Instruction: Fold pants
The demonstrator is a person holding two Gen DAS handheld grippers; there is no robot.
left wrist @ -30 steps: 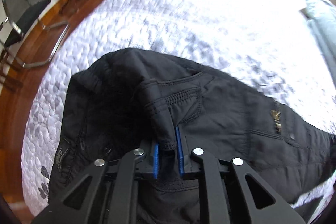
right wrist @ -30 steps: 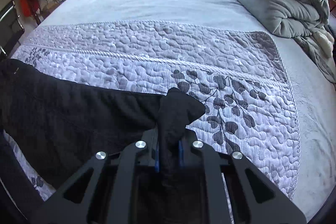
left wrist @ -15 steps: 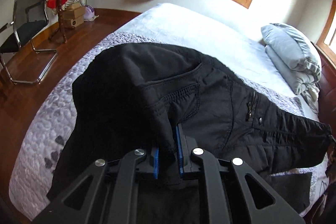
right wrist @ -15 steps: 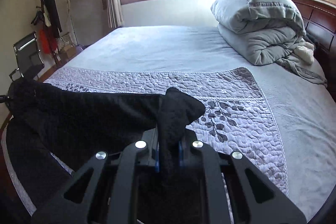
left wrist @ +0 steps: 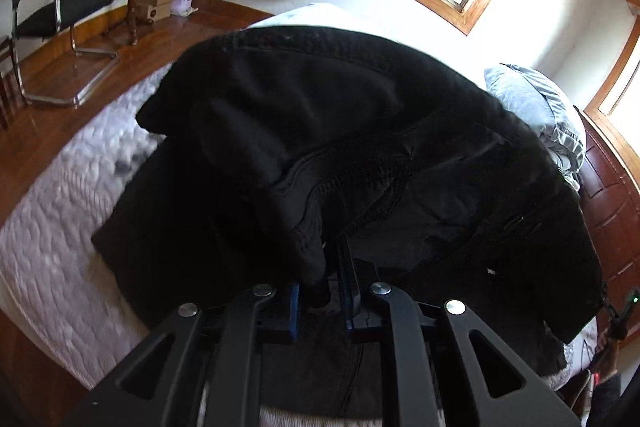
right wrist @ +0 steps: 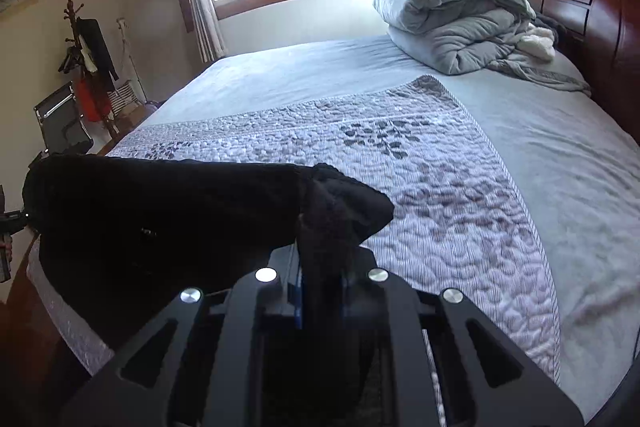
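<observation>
The left tool is clenched on one end of the black pants and the right tool on the other, the cloth stretched between them above the quilted bed.

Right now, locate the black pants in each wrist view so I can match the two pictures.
Left wrist: the black pants fill the centre, bunched above the left tool, which pinches a fold.
Right wrist: the black pants stretch from centre to left edge, one end clamped in the right tool.
Shared landmark: the folded grey duvet near the headboard.
</observation>
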